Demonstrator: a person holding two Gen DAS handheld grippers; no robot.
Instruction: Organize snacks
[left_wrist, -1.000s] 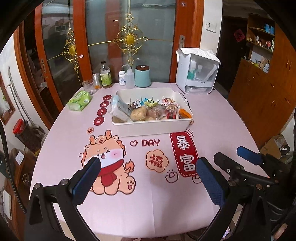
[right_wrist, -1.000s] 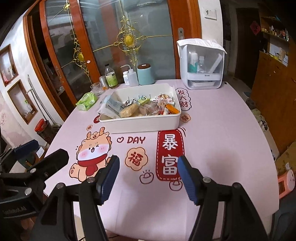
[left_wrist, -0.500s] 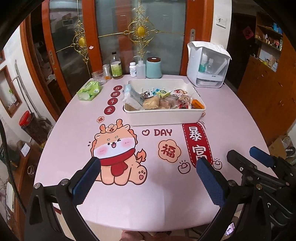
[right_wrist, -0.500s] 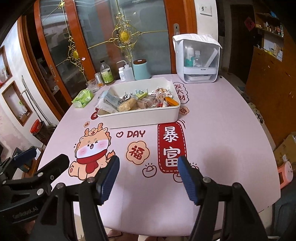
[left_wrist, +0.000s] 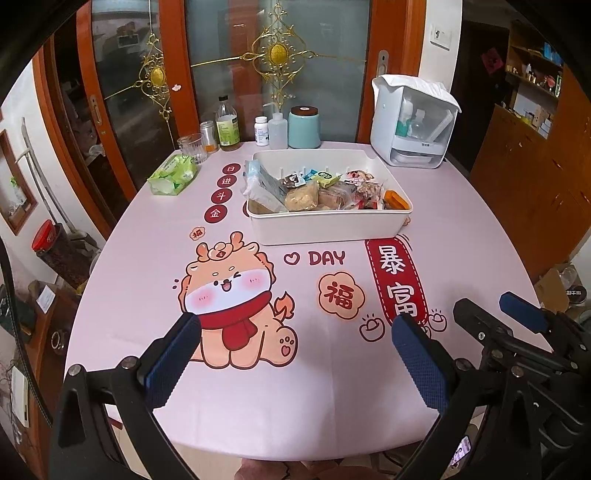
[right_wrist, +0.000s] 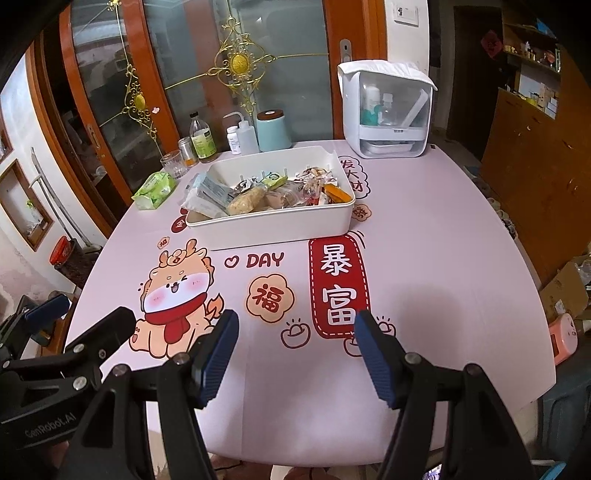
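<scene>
A white rectangular bin (left_wrist: 325, 227) stands on the far half of the pink table and holds several wrapped snacks (left_wrist: 317, 190). It also shows in the right wrist view (right_wrist: 273, 225), snacks (right_wrist: 258, 194) inside. My left gripper (left_wrist: 295, 354) is open and empty, low over the table's near edge, well short of the bin. My right gripper (right_wrist: 295, 354) is open and empty, beside it on the right; it also shows in the left wrist view (left_wrist: 495, 314). The left gripper shows at the left of the right wrist view (right_wrist: 74, 317).
A green tissue pack (left_wrist: 173, 173) lies left of the bin. Bottles (left_wrist: 227, 127), a glass (left_wrist: 192, 146) and a teal canister (left_wrist: 303, 127) line the far edge. A white dispenser box (left_wrist: 413, 122) stands at the far right. A wooden cabinet (left_wrist: 535, 173) is to the right.
Both grippers have drawn back and risen, so the bin and table look farther off and more of the near edge shows. Jaws stay open. Nothing on the table moved.
</scene>
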